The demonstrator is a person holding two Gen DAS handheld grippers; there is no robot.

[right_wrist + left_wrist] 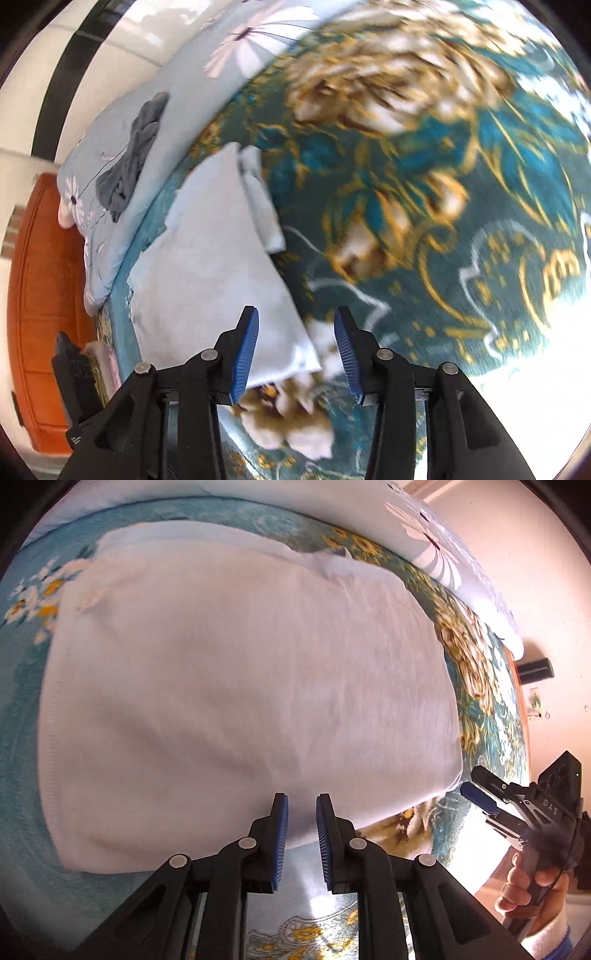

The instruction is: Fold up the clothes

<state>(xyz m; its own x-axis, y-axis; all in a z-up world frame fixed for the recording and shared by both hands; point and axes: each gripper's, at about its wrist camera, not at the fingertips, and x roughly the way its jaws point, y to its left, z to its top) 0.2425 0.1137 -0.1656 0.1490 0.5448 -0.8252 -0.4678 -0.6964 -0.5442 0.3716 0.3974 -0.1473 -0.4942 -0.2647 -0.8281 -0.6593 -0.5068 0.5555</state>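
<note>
A white garment (240, 686) lies folded flat into a broad rectangle on a teal floral blanket (480, 686). My left gripper (301, 812) is open and empty, hovering over the garment's near edge. My right gripper (471, 781) shows at the right, by the garment's near right corner, held by a hand. In the right wrist view the right gripper (295, 328) is open and empty above that corner of the white garment (207, 266), which stretches away to the upper left on the blanket (424, 192).
A pale blue pillow with daisy print (166, 88) lies along the far side of the bed, with a dark grey crumpled garment (133, 155) on it. An orange wooden headboard (40, 295) stands at the left. The pillow (443, 542) also shows in the left wrist view.
</note>
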